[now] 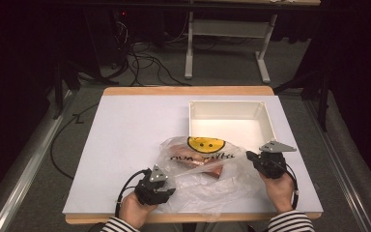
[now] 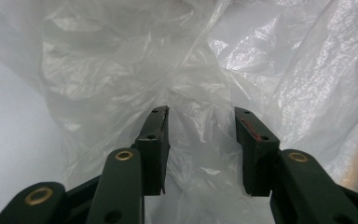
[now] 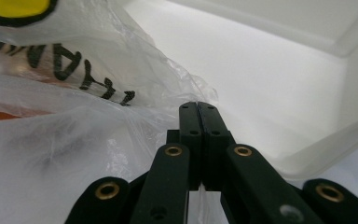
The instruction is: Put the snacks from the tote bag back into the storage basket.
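Two tools at a crumpled clear plastic bag, white bin beyond.
Left tool [image 1: 162, 187] sits at the near-left edge of the crumpled clear plastic bag [image 1: 207, 176], jaws partly apart with loose film between them [image 2: 200, 149], pads not pressing it. Right tool [image 1: 252, 157] is at the bag's right edge, jaws fully together [image 3: 198, 109]; can't tell if film is pinched. Bag lies near-centre on the white tabletop [image 1: 125, 140], printed with a yellow smiley and black lettering [image 3: 60, 60], holding a brownish block-like item [image 1: 203, 164]. Just behind, touching the bag's far edge, stands the open white rectangular plastic bin [image 1: 265, 118].
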